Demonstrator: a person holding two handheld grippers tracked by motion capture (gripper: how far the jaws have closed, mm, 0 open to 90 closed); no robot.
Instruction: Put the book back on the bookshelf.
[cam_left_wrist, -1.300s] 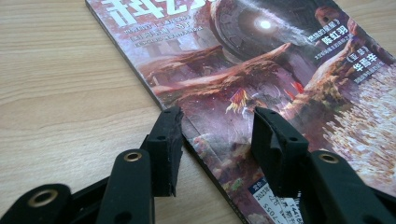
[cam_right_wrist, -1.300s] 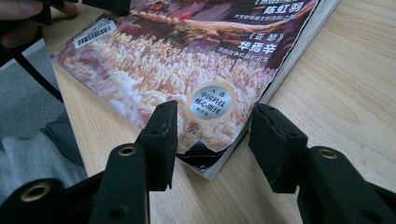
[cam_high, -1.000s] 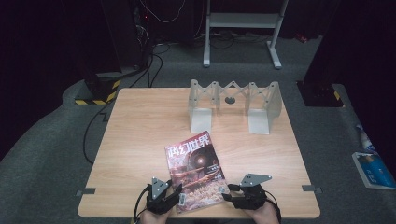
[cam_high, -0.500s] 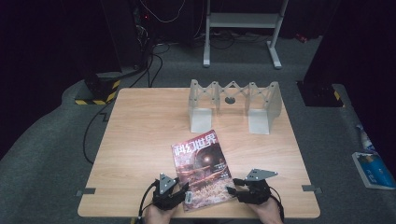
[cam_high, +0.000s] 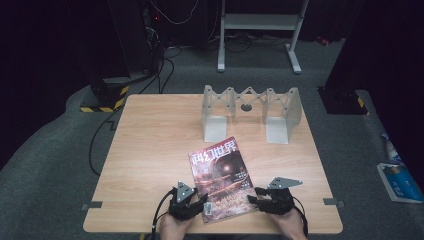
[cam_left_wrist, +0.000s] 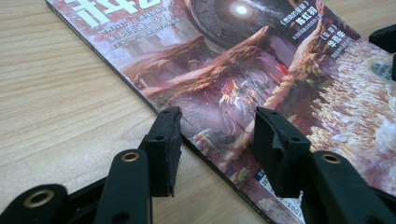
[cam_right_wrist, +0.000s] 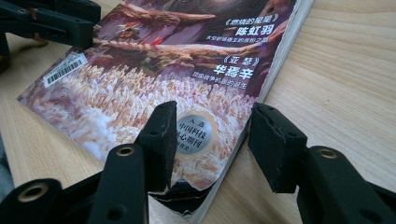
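A magazine (cam_high: 223, 178) is seen lying flat, cover up, on the near half of the wooden table (cam_high: 150, 150), its long axis running away from the person and tilted slightly, so that the title end points toward the grey folding stand (cam_high: 250, 112) at the far side and the barcode end lies close to the table's near edge. The left gripper (cam_high: 192, 204) is held at the magazine's near left corner and the right gripper (cam_high: 260, 197) at its near right corner, so the two are about equally near it, one on each long edge. In the left gripper view, the left gripper (cam_left_wrist: 217, 135) is seen open, one jaw over bare wood and the other over the cover, with the spine edge of the magazine (cam_left_wrist: 261, 70) running obliquely through the gap; nothing is held. In the right gripper view, the right gripper (cam_right_wrist: 212, 133) is likewise open and empty, straddling the page edge of the magazine (cam_right_wrist: 187, 70), one jaw above the round seal on the cover and the other over the table. Whether the jaws touch the cover or hover just above it cannot be told. It is judged that any coming move turns on this straddling: each edge lies between the jaws but flat on the wood, so it would have to be lifted or slid before a pinch could be made.
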